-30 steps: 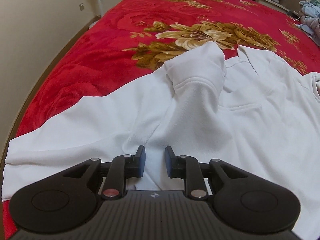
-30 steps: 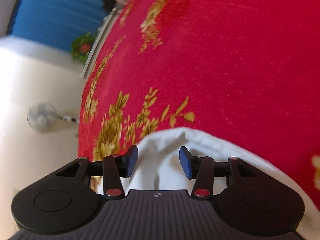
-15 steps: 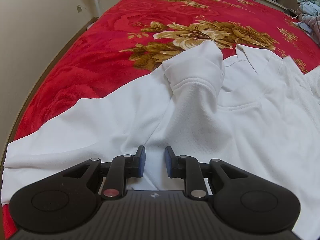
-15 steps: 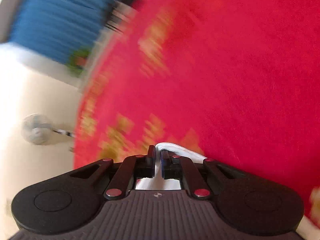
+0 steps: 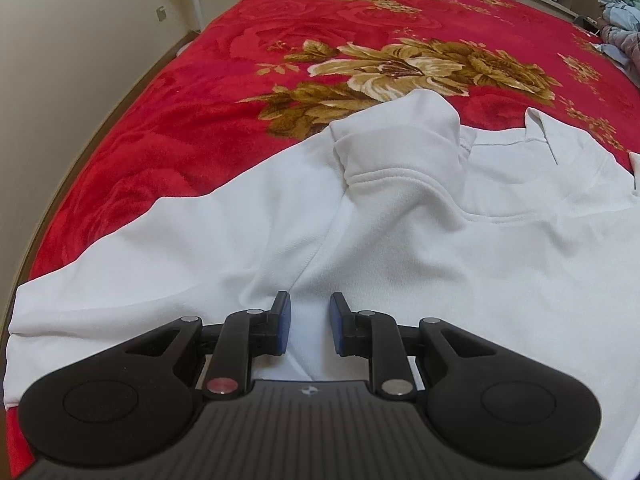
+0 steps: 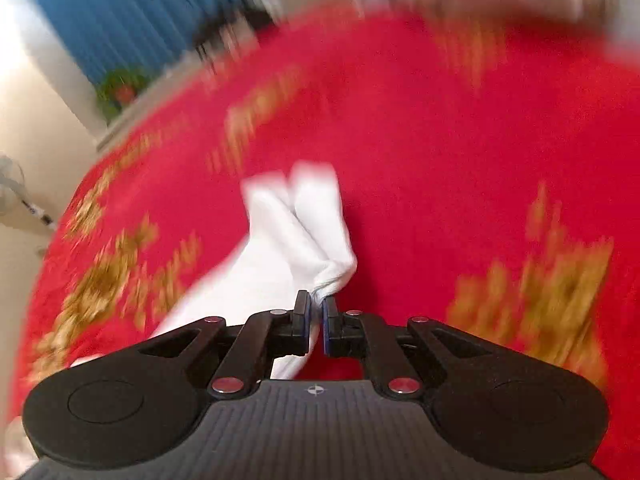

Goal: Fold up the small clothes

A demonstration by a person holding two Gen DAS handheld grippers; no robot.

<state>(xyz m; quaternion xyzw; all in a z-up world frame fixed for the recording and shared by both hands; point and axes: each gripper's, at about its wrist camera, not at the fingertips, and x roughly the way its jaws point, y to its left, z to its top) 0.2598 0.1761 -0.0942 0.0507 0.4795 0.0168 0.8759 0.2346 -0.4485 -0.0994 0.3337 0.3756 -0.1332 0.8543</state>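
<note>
Looking across my bed cover: red blanket [image 5: 192,128] with gold flowers fills both views; the right wrist view of it is smeared with blur
White garment [image 5: 400,240]: I see it spread flat on the blanket, filling the near half of my left wrist view, one sleeve [image 5: 400,148] folded in over the chest, its cuff end lying near the collar [image 5: 540,128]
Gathered fabric [image 6: 316,236]: in my right wrist view a bunched white part of the garment stands up from the blanket, pinched at its lower tip
Left gripper [image 5: 310,328]: I hold it pointing down over the garment's near part, jaws apart with a clear gap, white cloth seen behind the gap, pads pressing on nothing
Right gripper [image 6: 315,322]: my jaws are nearly together and easing open slightly, the white fabric's tip caught between the pads
</note>
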